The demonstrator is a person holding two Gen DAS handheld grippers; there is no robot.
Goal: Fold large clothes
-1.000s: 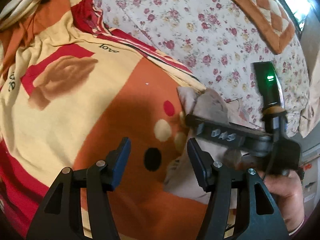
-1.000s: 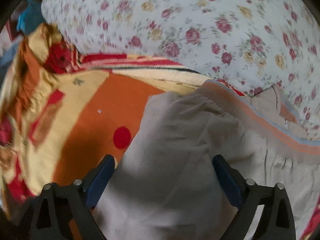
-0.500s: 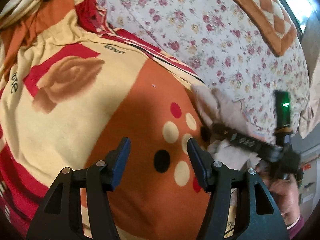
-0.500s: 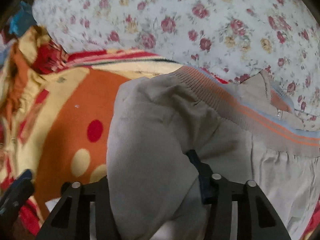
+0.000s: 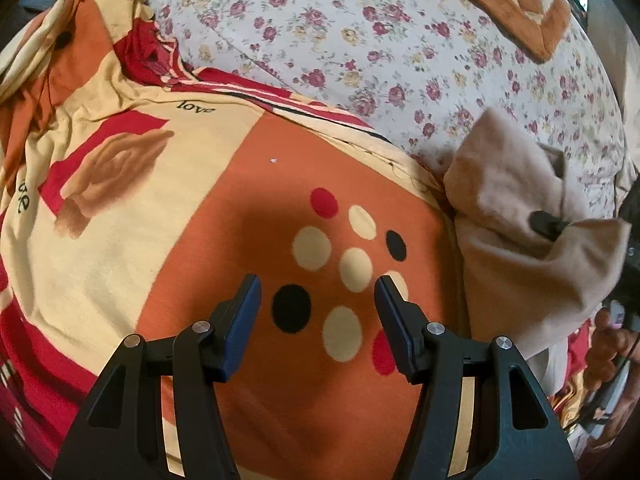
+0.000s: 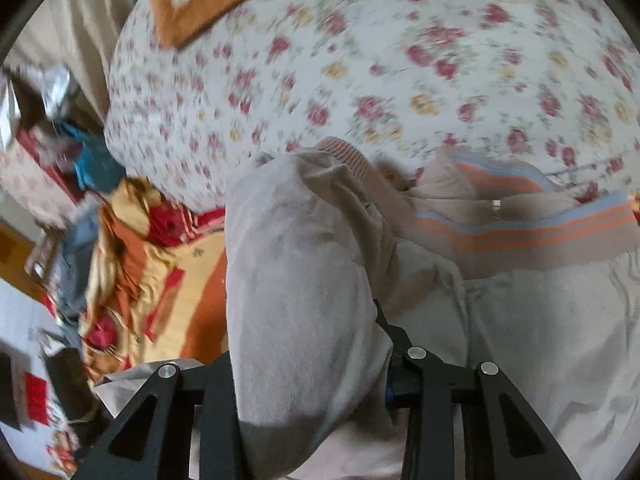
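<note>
Beige knit garment [image 6: 304, 280] sits clamped in your right gripper [image 6: 312, 364], lying right of your empty, wide-open left gripper [image 5: 316, 304]; right arm is nearer.

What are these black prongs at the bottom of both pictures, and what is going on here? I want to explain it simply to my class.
There is no robot: a person holds a two-finger gripper in each hand, each with a camera looking along its fingers. One picture is from the left gripper, which is open and holds nothing, above an orange patterned blanket. The other is from the right gripper, shut on a beige garment with striped ribbing. In the left view that garment shows bunched at the right. Behind lies a floral bedspread. The right picture is blurred.
</note>
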